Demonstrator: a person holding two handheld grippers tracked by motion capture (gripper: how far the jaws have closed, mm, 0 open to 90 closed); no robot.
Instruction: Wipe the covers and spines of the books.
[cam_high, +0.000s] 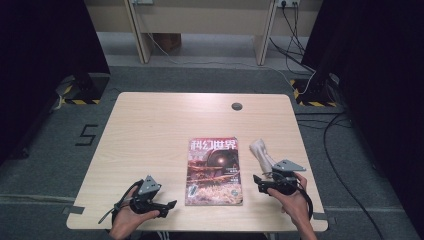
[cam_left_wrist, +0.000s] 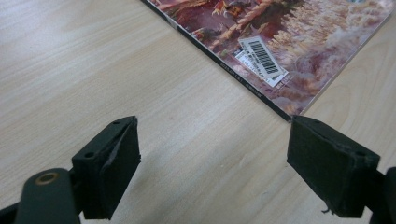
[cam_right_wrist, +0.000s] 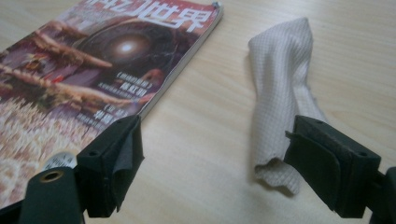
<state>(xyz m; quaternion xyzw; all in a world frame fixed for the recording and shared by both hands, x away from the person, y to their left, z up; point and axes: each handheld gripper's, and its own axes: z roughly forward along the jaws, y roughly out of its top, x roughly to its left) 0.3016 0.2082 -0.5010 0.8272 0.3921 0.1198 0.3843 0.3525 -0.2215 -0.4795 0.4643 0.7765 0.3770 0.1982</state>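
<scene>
Two grippers spread (nothing held) | left gripper beside magazine | right gripper near cloth

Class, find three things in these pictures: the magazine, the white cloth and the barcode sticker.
magazine (cam_high: 214, 172): high view, middle of its cover.
white cloth (cam_right_wrist: 280, 88): right gripper view, middle of the crumpled fold.
barcode sticker (cam_left_wrist: 262, 57): left gripper view, on the black bars.
</scene>
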